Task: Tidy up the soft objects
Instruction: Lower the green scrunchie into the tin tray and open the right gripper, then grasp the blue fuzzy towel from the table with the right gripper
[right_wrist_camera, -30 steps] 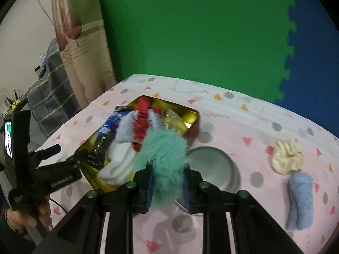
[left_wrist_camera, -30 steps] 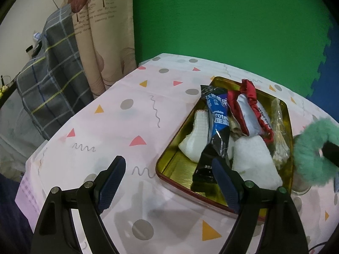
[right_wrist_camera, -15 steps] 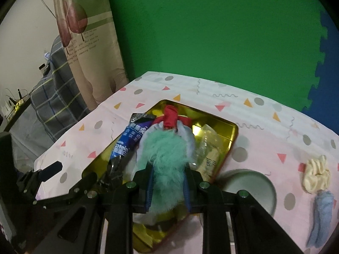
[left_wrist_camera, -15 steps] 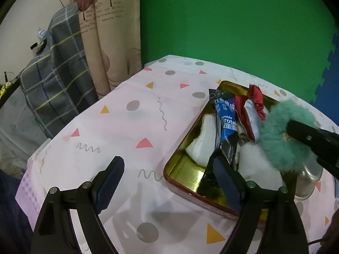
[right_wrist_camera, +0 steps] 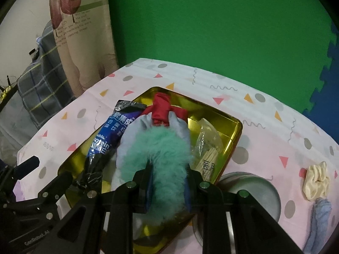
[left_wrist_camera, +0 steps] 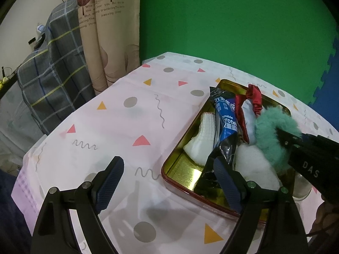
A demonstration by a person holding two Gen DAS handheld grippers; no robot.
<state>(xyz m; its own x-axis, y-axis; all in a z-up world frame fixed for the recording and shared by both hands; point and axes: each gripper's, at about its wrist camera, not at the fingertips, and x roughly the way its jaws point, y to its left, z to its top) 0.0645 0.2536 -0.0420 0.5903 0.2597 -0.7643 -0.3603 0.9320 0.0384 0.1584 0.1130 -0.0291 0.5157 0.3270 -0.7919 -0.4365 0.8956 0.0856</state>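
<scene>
My right gripper [right_wrist_camera: 167, 184] is shut on a fluffy teal scrunchie [right_wrist_camera: 156, 152], held over the gold tin tray [right_wrist_camera: 231, 122]. From the left wrist view the teal scrunchie [left_wrist_camera: 273, 131] hangs above the gold tin tray [left_wrist_camera: 180, 160], which holds a red scrunchie [left_wrist_camera: 253, 97], a blue snack packet [left_wrist_camera: 227, 122], white socks [left_wrist_camera: 201, 146] and a clear bag of sticks [right_wrist_camera: 207, 146]. My left gripper [left_wrist_camera: 167, 180] stands open over the tablecloth at the tray's near left corner, holding nothing. A cream scrunchie [right_wrist_camera: 316, 183] and a light blue scrunchie [right_wrist_camera: 317, 218] lie on the table at right.
A round metal tin [right_wrist_camera: 254, 188] sits just right of the tray. The pink patterned tablecloth [left_wrist_camera: 118, 127] spreads to the left. A plaid cloth [left_wrist_camera: 50, 67] and a curtain [left_wrist_camera: 108, 31] stand beyond the table's left edge, with a green wall behind.
My right gripper has carried the teal scrunchie leftward and down, from beside the round tin to over the tray's contents. The left gripper has stayed in place.
</scene>
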